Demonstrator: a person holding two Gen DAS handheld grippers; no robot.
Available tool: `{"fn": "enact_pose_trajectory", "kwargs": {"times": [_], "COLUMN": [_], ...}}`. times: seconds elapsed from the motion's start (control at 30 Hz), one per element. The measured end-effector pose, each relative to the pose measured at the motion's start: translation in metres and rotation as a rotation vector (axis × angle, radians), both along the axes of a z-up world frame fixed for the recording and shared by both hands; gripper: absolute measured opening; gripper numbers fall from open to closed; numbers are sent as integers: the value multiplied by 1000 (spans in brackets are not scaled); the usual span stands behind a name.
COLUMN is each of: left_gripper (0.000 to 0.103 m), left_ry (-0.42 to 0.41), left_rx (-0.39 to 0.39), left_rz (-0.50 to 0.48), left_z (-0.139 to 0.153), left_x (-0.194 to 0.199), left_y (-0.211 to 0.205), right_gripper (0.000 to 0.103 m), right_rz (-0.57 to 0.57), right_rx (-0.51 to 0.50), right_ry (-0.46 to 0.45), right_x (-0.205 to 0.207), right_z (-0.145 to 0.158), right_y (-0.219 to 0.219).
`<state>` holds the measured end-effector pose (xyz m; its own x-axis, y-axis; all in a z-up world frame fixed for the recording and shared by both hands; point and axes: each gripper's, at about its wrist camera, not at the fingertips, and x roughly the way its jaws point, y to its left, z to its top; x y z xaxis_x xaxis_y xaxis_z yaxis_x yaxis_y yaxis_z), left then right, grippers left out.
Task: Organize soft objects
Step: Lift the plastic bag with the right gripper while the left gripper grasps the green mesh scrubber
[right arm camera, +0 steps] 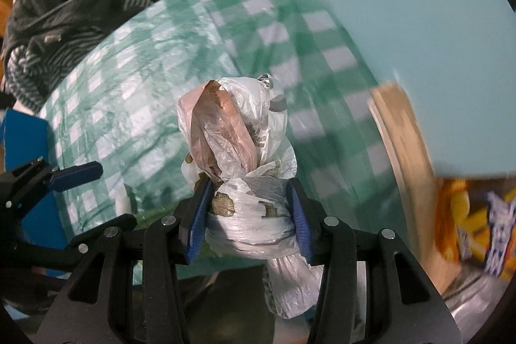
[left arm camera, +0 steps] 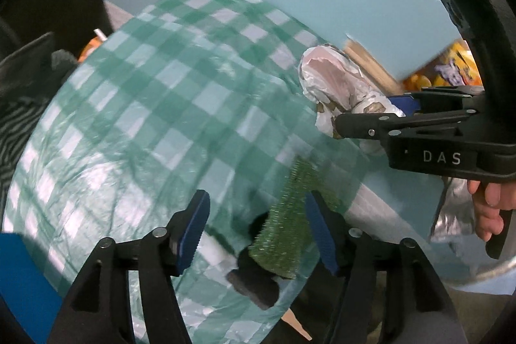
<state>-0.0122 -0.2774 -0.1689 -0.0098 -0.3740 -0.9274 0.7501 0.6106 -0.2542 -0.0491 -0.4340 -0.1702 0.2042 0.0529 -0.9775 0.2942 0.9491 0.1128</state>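
A big stuffed bag of green-and-white checked plastic [left arm camera: 154,105] [right arm camera: 290,31] fills the middle of both views. My left gripper [left arm camera: 256,231] hangs over its lower edge, jaws wide apart. A small green bristly tree [left arm camera: 283,221] and a dark block [left arm camera: 254,282] lie between the pads, and neither pad presses on them. My right gripper [right arm camera: 250,215] is shut on a knotted bundle of white and brownish plastic bags [right arm camera: 235,150], lifted above the checked bag. In the left wrist view that bundle [left arm camera: 332,83] sticks out of the right gripper [left arm camera: 371,115] at the right.
A dark striped garment [right arm camera: 42,54] [left arm camera: 16,124] lies at the left. An orange snack packet [right arm camera: 464,215] [left arm camera: 451,70] and a wooden board [right arm camera: 403,134] are at the right, with a silver foil bag [left arm camera: 451,215] by a person's hand [left arm camera: 490,208]. A blue box [right arm camera: 22,134] sits at the lower left.
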Motion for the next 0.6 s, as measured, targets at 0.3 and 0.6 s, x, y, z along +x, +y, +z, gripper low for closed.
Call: {"fn": "enact_pose_trajectory", "kwargs": {"times": [0.3, 0.6], "left_gripper": [67, 67], "left_ry": [54, 90], "left_rx": [39, 79], "left_rz": [-91, -121], "left_z": [-14, -32], "left_x": [-11, -15], "left_y": [-19, -35], "right_gripper": [46, 46], "right_rz": [-114, -149], "right_rx": [20, 30], "right_ry": [-9, 1], "right_x": [-35, -48], "right_z": [-2, -5], "right_y": [-14, -20]}}
